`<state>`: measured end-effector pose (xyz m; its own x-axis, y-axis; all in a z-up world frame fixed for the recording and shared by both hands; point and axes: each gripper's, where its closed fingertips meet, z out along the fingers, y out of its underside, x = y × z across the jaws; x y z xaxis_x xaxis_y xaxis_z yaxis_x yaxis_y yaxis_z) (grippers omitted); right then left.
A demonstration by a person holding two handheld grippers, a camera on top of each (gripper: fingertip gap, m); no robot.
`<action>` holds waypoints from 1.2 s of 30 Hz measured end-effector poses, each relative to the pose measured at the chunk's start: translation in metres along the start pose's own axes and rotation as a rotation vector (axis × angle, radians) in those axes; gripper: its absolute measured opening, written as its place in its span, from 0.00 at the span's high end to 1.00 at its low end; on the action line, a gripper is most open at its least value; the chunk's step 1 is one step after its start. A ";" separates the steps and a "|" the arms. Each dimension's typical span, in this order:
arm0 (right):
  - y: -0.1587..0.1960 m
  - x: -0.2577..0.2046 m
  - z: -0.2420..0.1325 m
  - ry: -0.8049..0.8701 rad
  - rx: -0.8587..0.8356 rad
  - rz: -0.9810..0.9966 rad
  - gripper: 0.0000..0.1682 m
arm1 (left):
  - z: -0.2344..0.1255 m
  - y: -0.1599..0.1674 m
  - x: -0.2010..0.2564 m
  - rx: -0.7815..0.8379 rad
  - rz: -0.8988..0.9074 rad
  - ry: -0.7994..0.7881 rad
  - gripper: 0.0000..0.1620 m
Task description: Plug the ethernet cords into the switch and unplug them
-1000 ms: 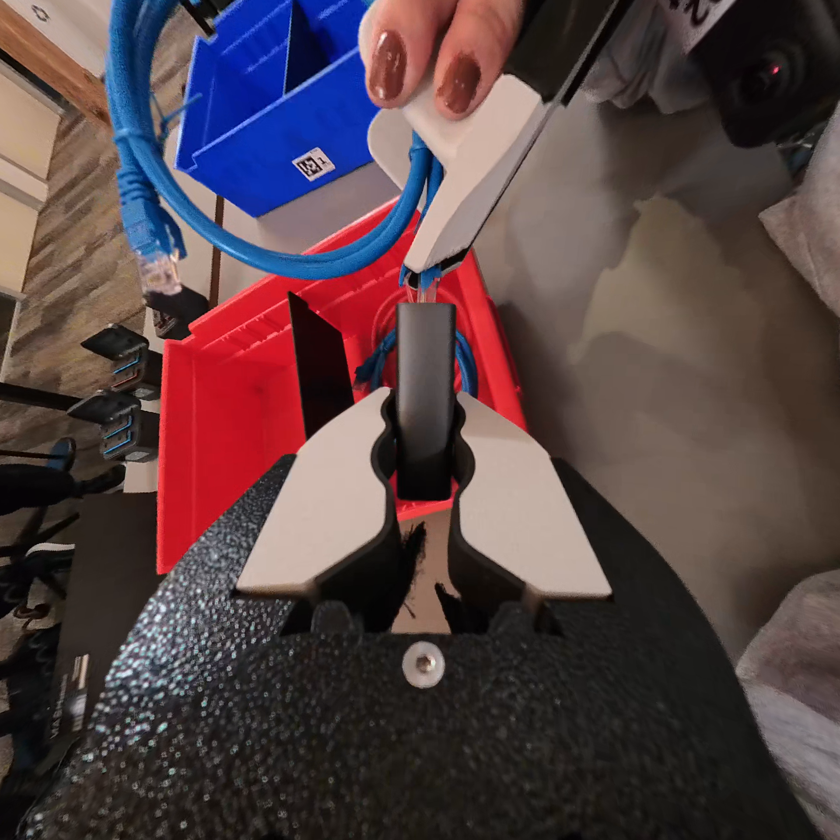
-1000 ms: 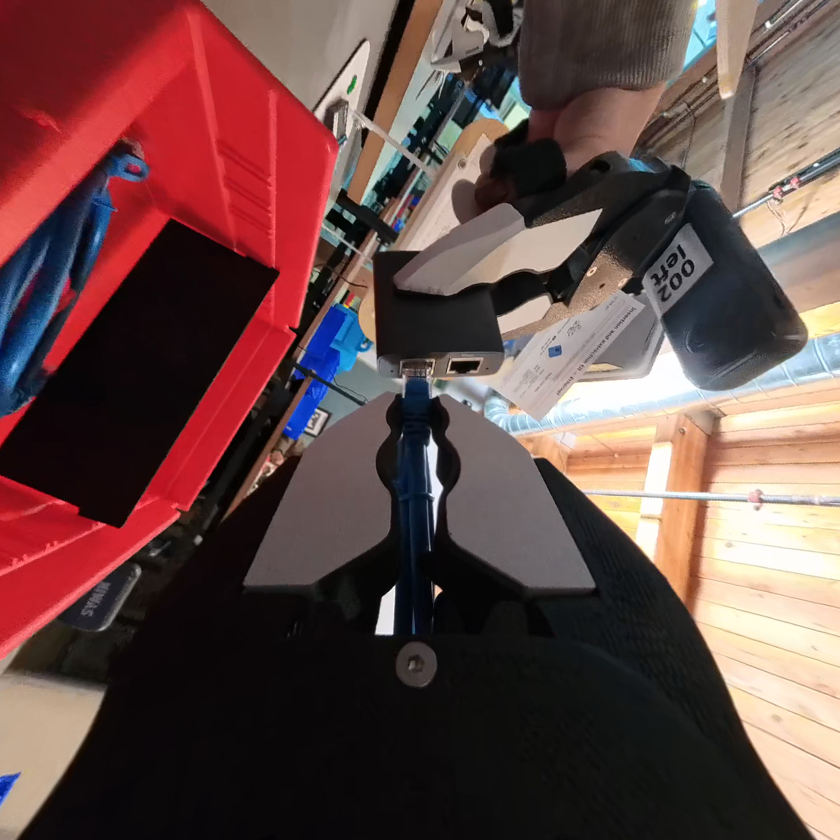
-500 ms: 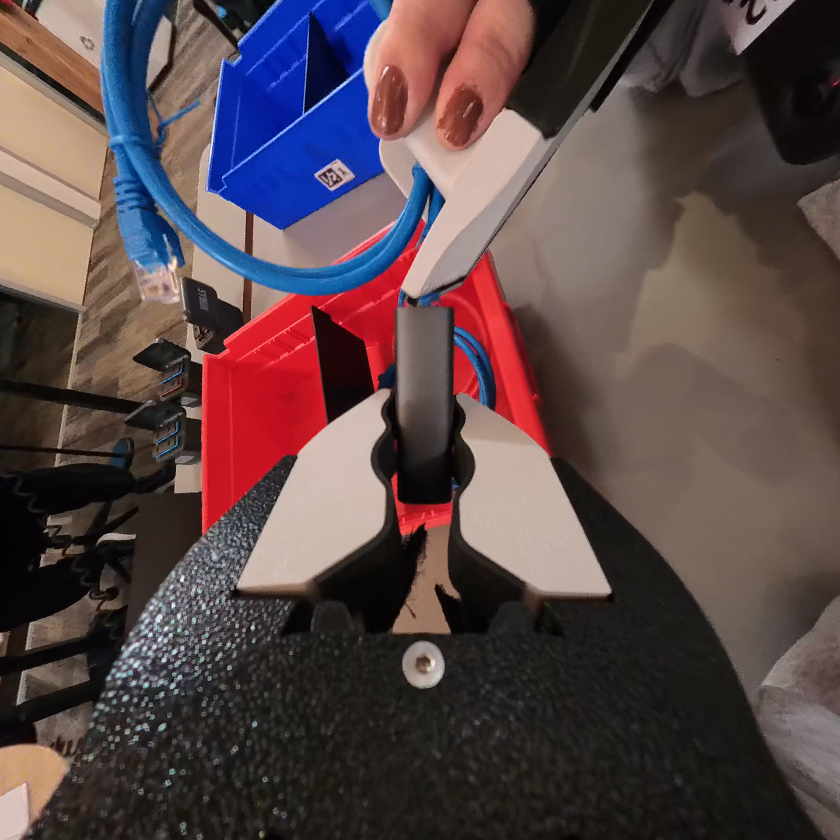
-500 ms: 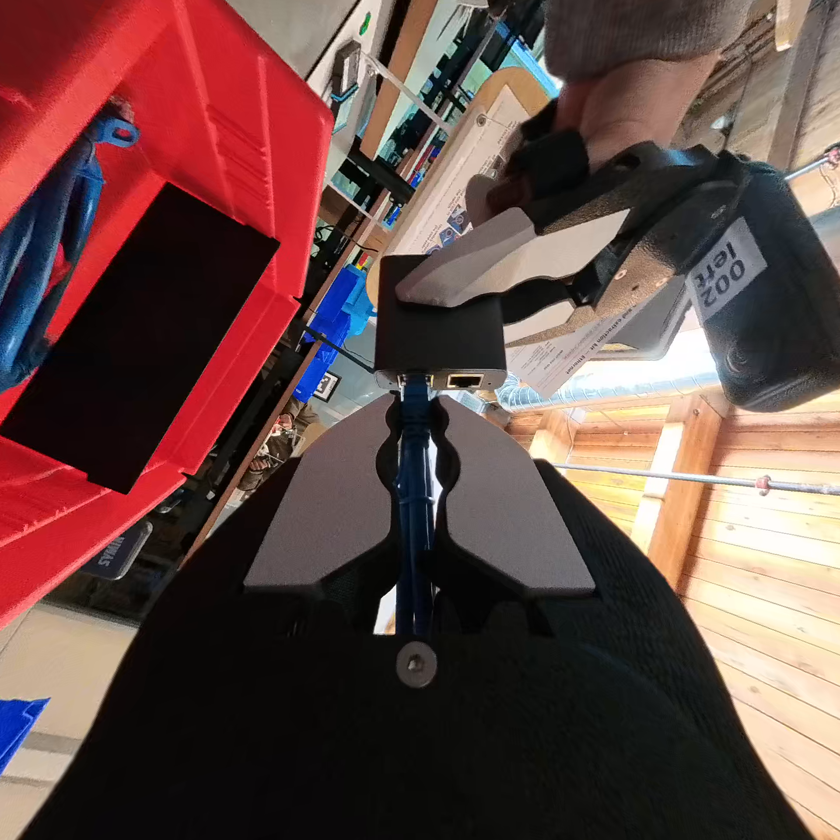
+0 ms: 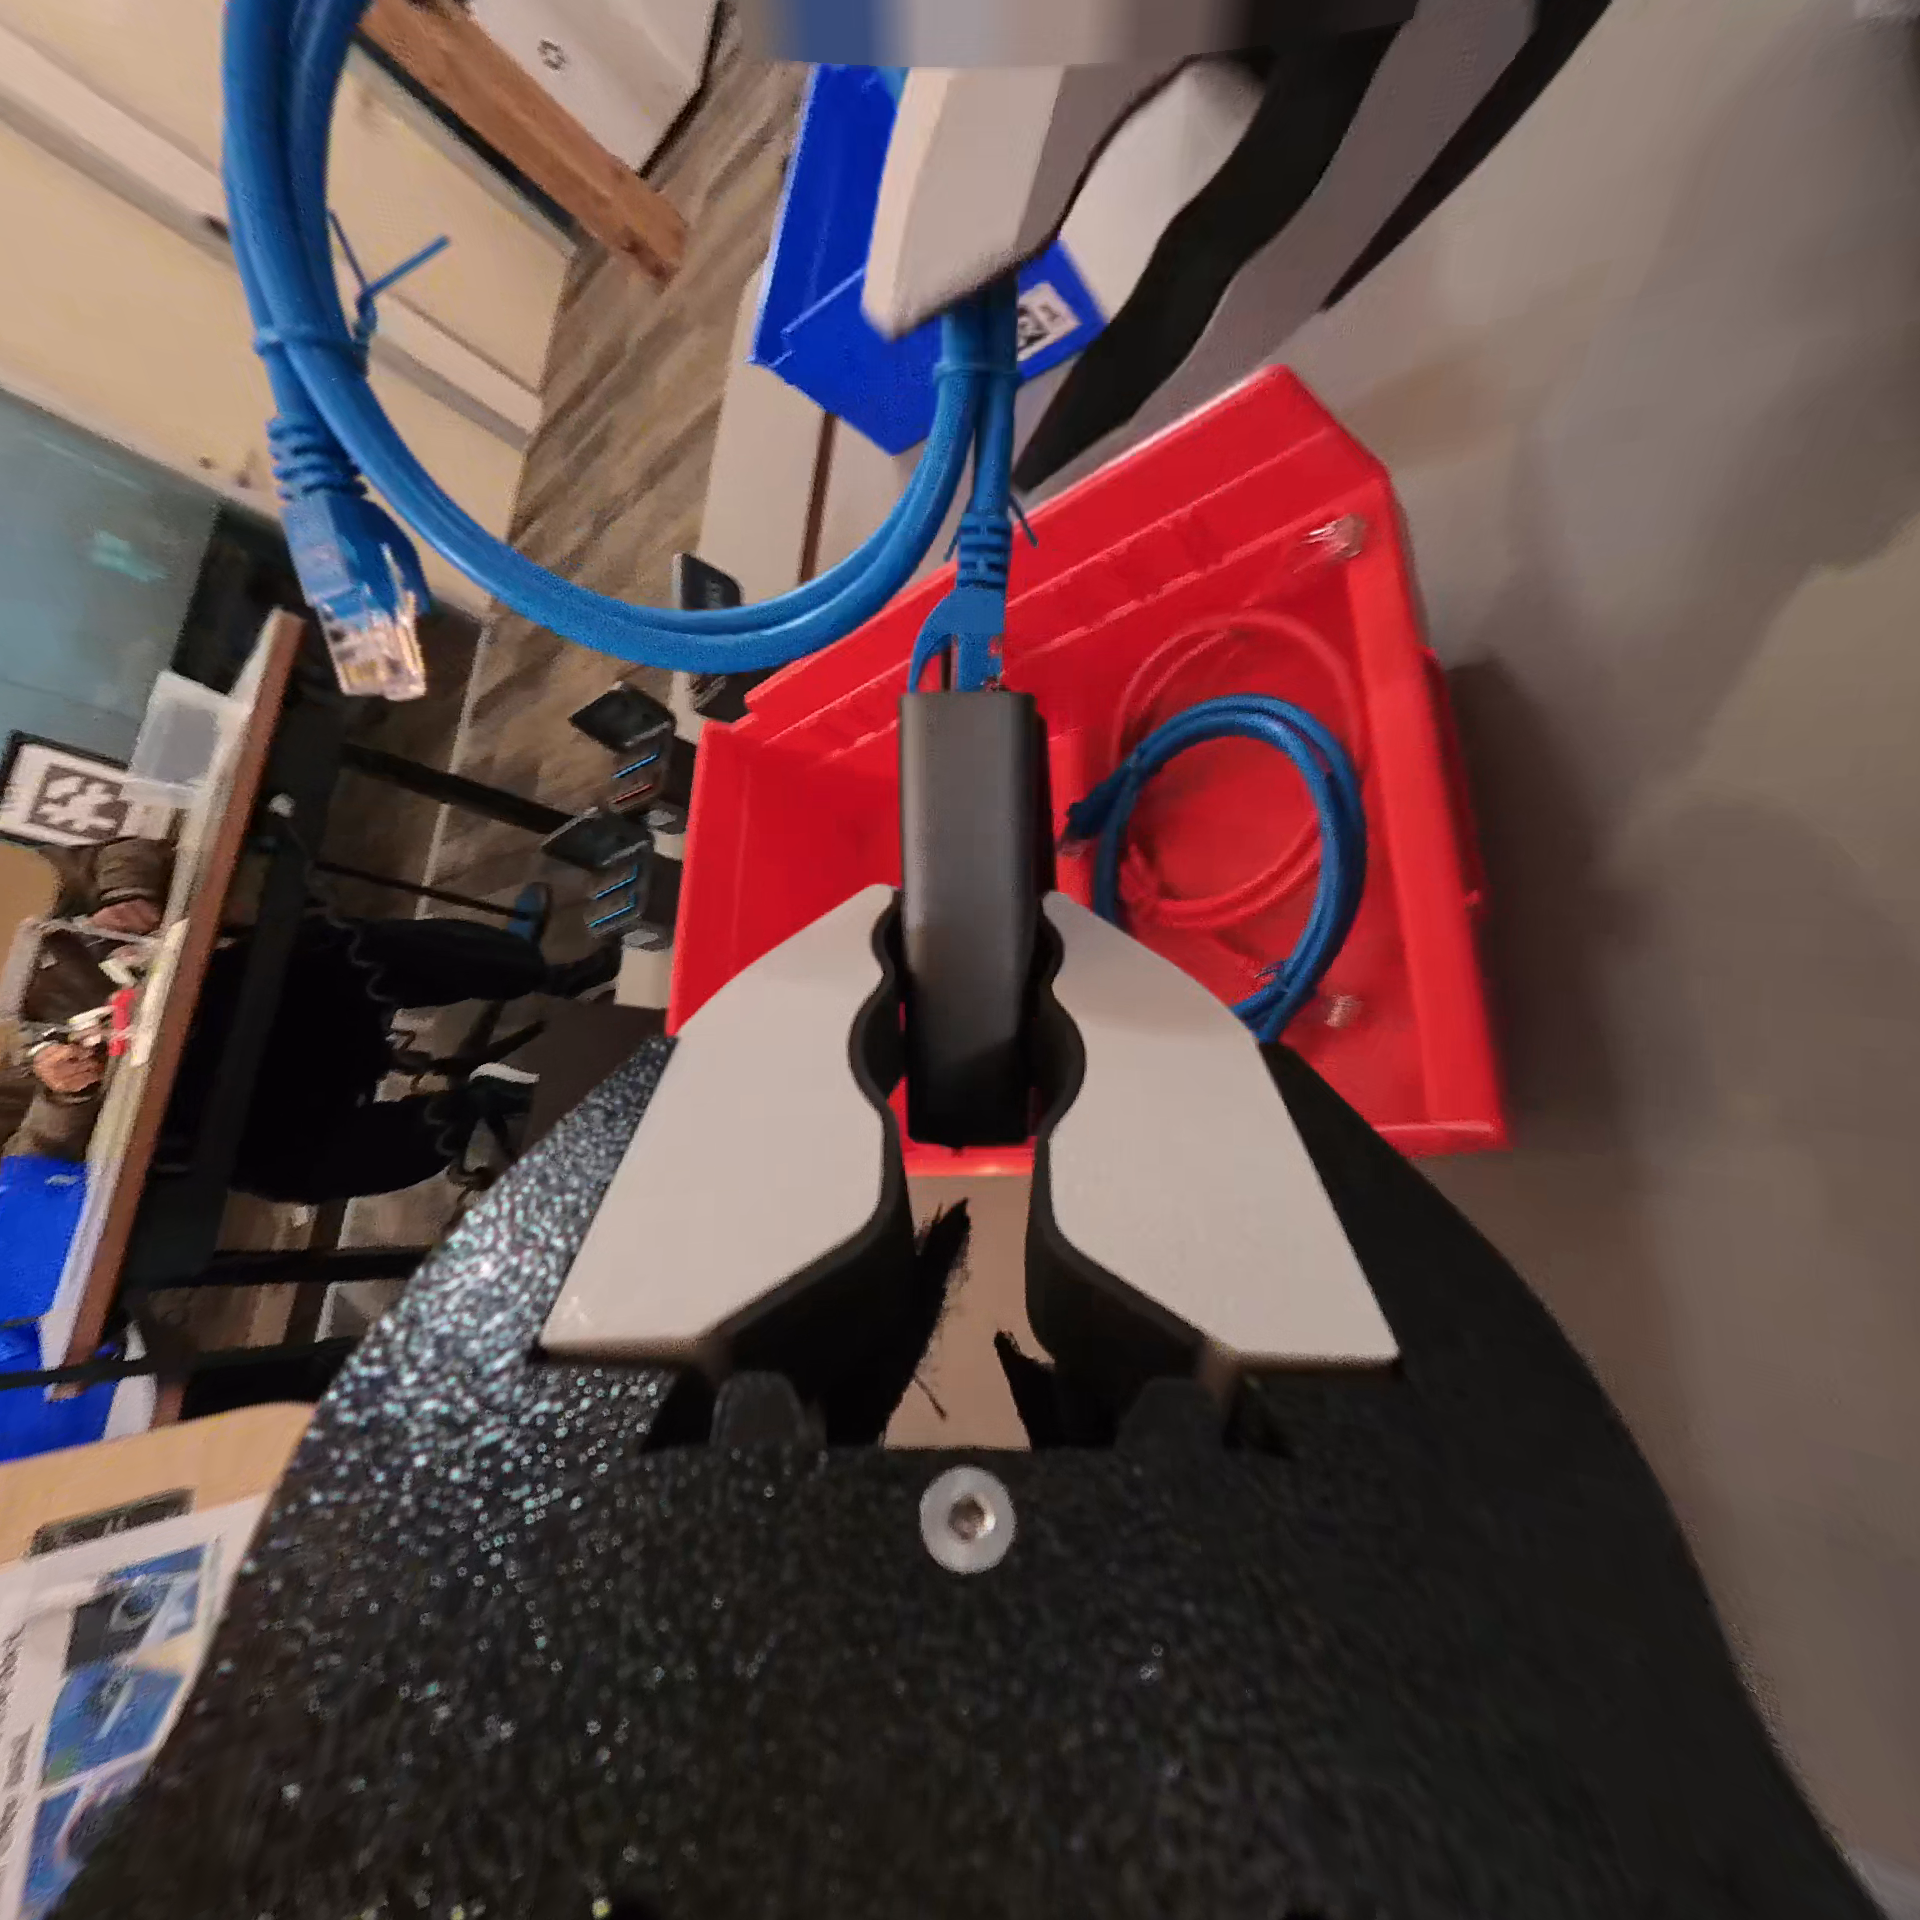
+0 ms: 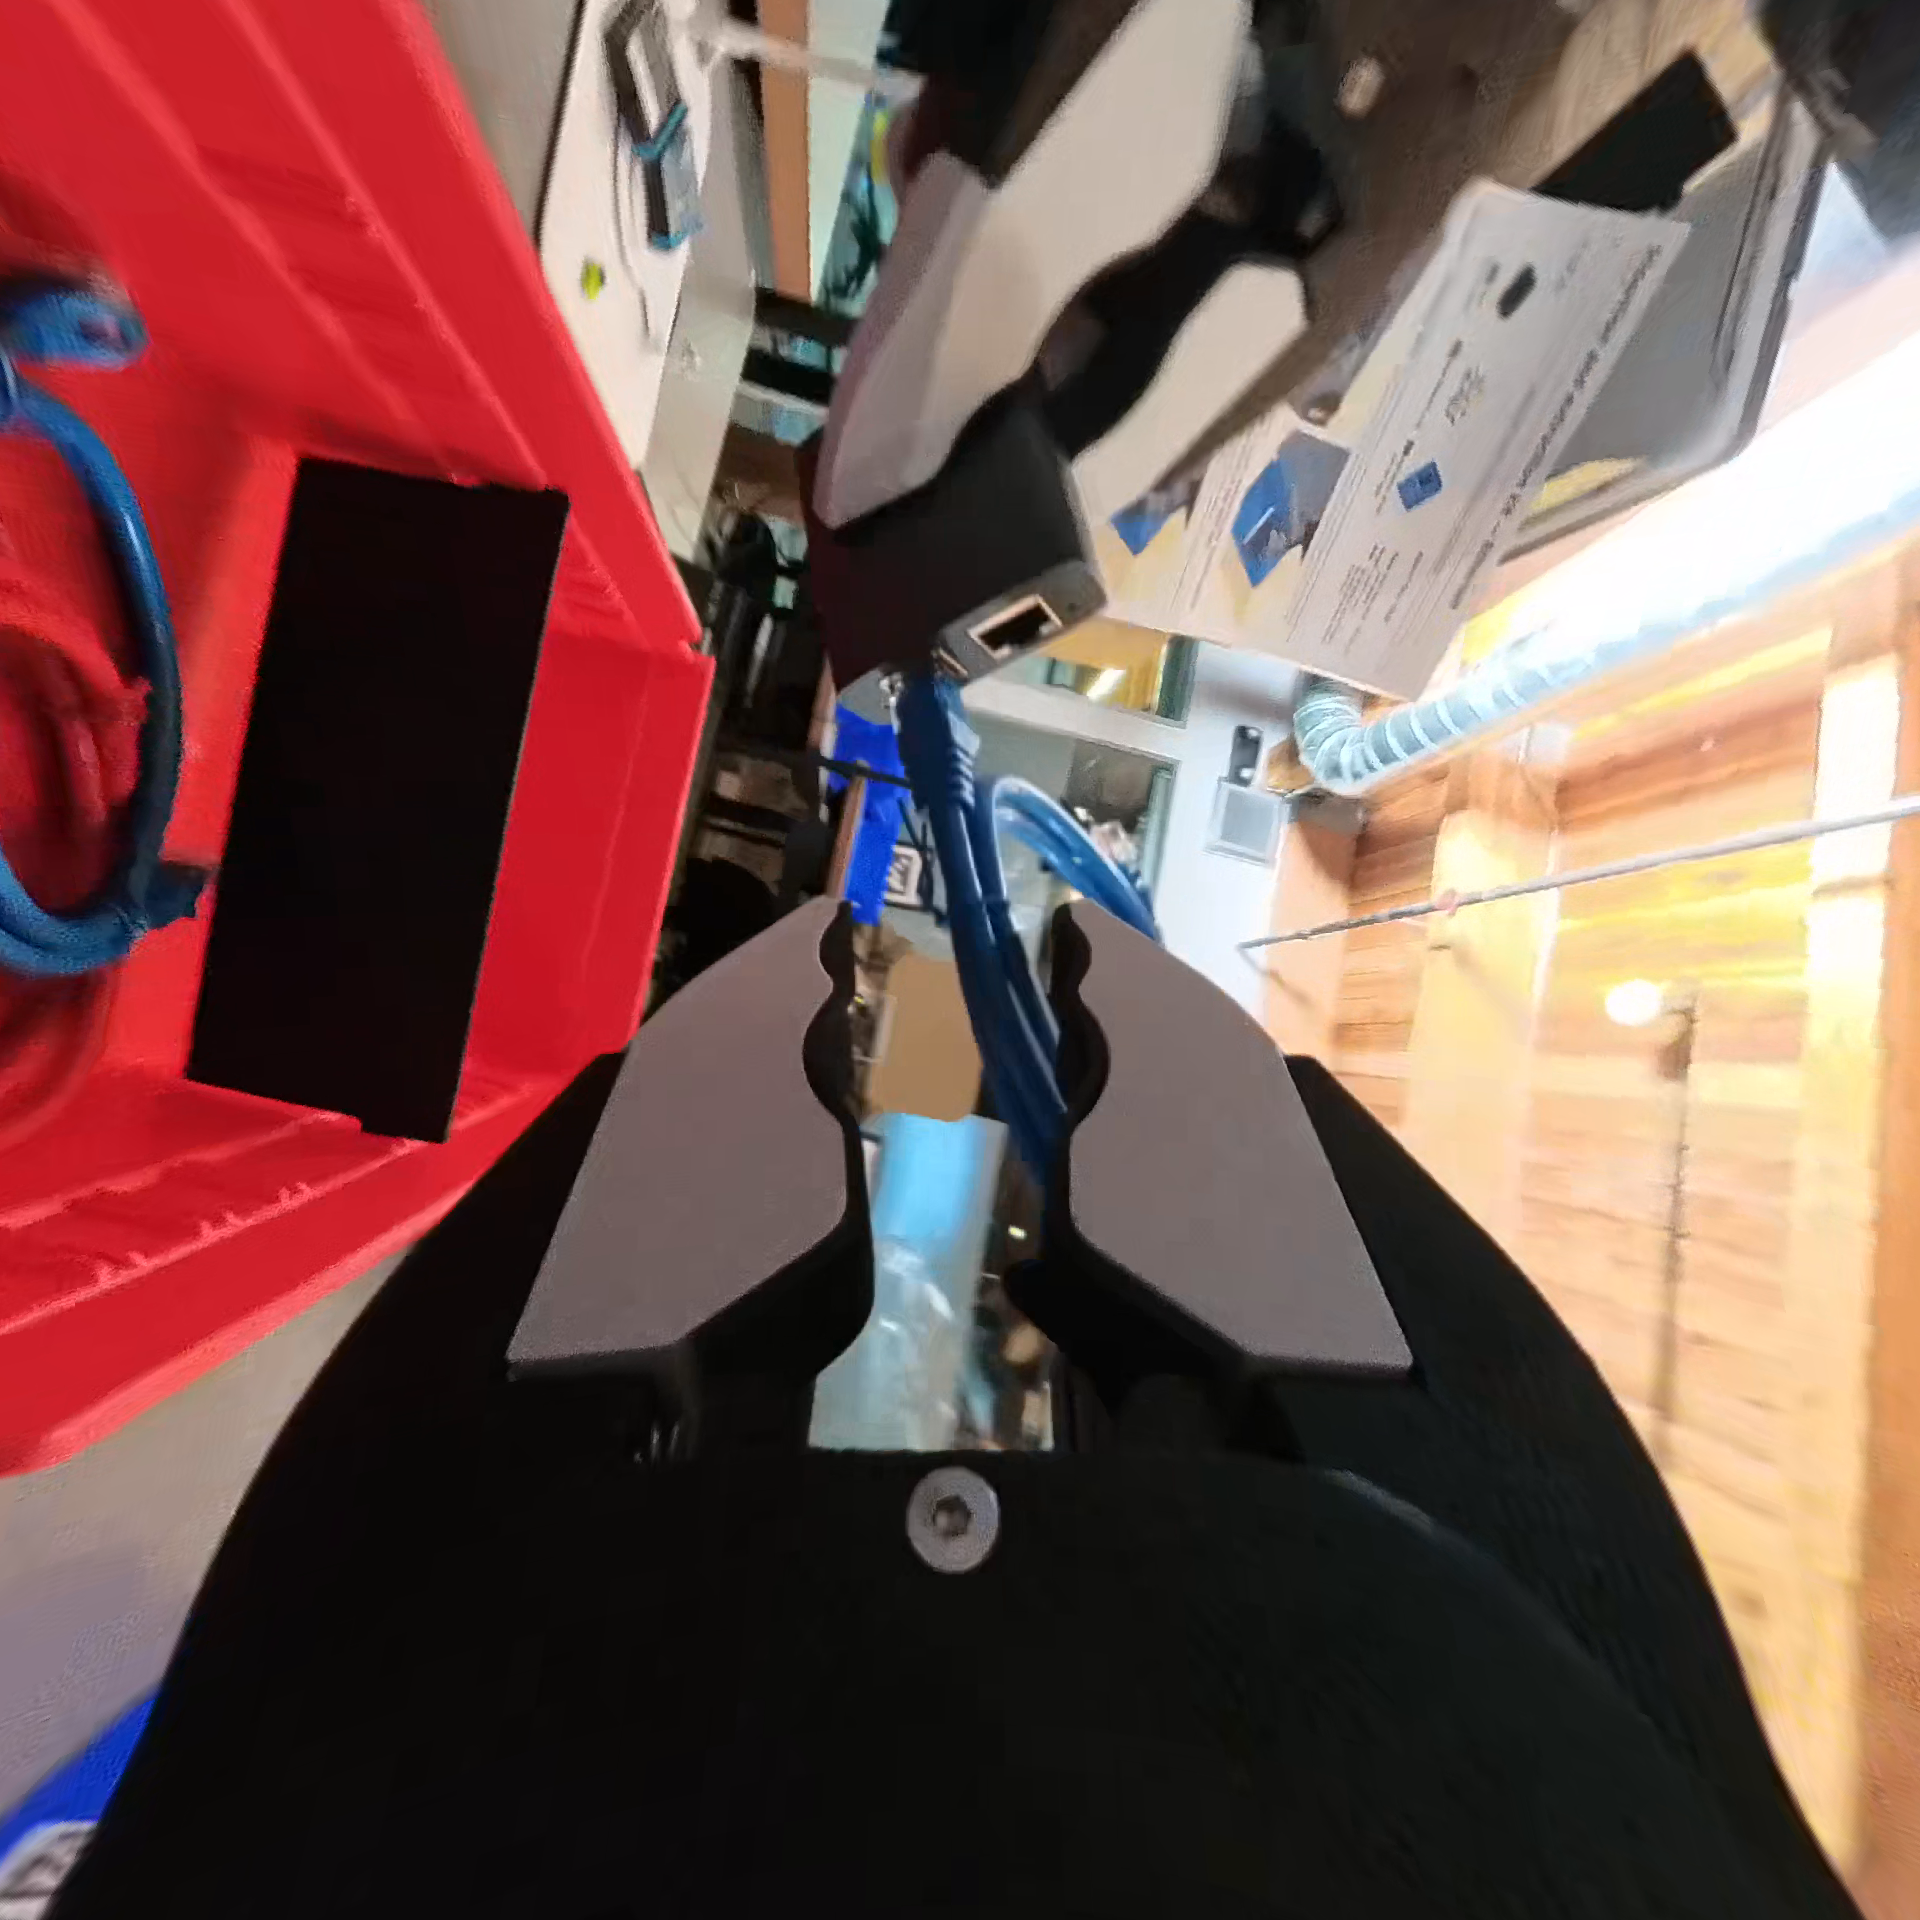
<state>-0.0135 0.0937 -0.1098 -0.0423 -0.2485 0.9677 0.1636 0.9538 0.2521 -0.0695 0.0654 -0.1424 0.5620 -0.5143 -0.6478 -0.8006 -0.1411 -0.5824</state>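
My left gripper (image 5: 966, 920) is shut on a black adapter box (image 5: 966, 831) and holds it in the air above a red bin (image 5: 1247, 540). A blue network cable (image 5: 623, 613) is plugged into the box's far end, and its free plug (image 5: 364, 634) hangs at the left. In the right wrist view the box (image 6: 935, 540) shows two ports, with the cable (image 6: 961, 821) in the left one. My right gripper (image 6: 951, 925) is open; the cable runs loosely between its fingers, close to the right finger (image 6: 1081, 987). The right gripper also shows blurred in the left wrist view (image 5: 966, 208).
The red bin (image 6: 312, 260) has a black divider (image 6: 374, 800) and holds a coiled blue cable (image 5: 1299, 831) and a red cable (image 5: 1226, 904). A blue bin (image 5: 831, 343) stands behind it. A grey table (image 5: 1662, 727) lies to the right. A person sits at a desk far left (image 5: 73, 987).
My right gripper has opened and let go of the blue cable, then drawn back from the box. The plug stays in the port. My left gripper keeps its hold and has swung a little.
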 end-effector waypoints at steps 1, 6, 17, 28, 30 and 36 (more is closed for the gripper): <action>0.000 0.002 -0.003 -0.015 0.021 0.063 0.79 | -0.003 0.002 -0.004 -0.003 0.000 -0.021 0.88; -0.015 0.006 -0.009 -0.115 0.112 0.309 0.79 | -0.006 0.006 -0.015 -0.052 0.034 -0.112 0.88; -0.043 -0.010 0.026 -0.337 0.158 0.610 0.78 | 0.000 0.002 0.007 -0.090 0.145 -0.019 0.88; -0.050 0.008 0.023 -0.299 0.245 0.658 0.88 | -0.009 -0.016 0.005 -0.001 0.185 -0.076 0.87; -0.046 0.018 0.019 -0.257 0.279 0.694 0.89 | -0.014 -0.028 -0.004 0.087 0.160 -0.144 0.84; -0.044 0.038 0.000 -0.222 0.480 0.812 0.88 | -0.025 -0.044 -0.004 0.263 0.146 -0.147 0.73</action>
<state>-0.0228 0.0418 -0.0837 -0.2874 0.5067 0.8128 -0.1931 0.8006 -0.5673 -0.0418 0.0528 -0.1016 0.4847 -0.3829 -0.7864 -0.8045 0.1577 -0.5726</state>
